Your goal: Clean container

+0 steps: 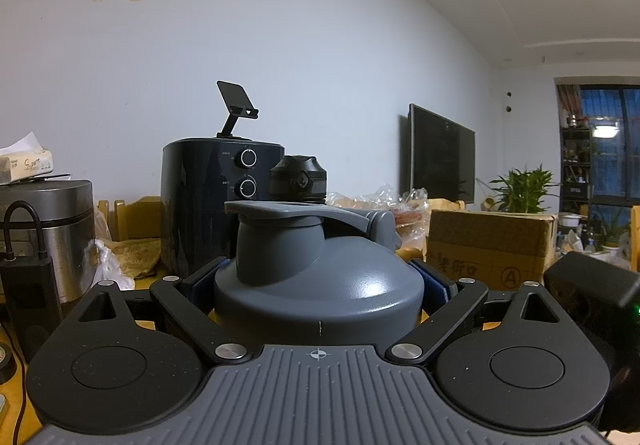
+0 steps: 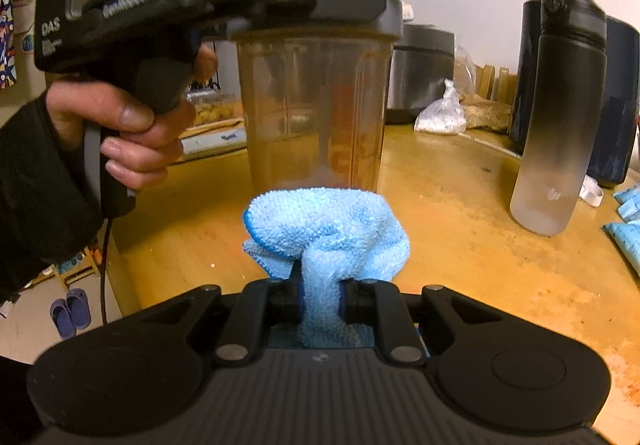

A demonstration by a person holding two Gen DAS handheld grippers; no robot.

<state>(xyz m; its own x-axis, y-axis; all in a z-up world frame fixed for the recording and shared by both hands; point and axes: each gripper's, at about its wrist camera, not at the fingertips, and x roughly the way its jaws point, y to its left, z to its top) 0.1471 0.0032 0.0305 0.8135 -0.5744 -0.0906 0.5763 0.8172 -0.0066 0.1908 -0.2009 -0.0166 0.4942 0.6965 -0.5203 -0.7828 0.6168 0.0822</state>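
Container upright on table, left fingers clamping its lid, right fingers pinching blue cloth

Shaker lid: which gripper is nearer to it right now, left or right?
Left. The left gripper is clamped around the grey lid of the shaker container. The right gripper, shut on a blue cloth, sits lower, in front of the container's base.

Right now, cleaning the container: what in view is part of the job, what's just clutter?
In the job:
- shaker container, grey lid on, gripped at the lid by left claw
- blue microfibre cloth, pinched in right claw

Lying about:
- black-to-frosted water bottle
- air fryer
- rice cooker
- cardboard box
- tissue pack
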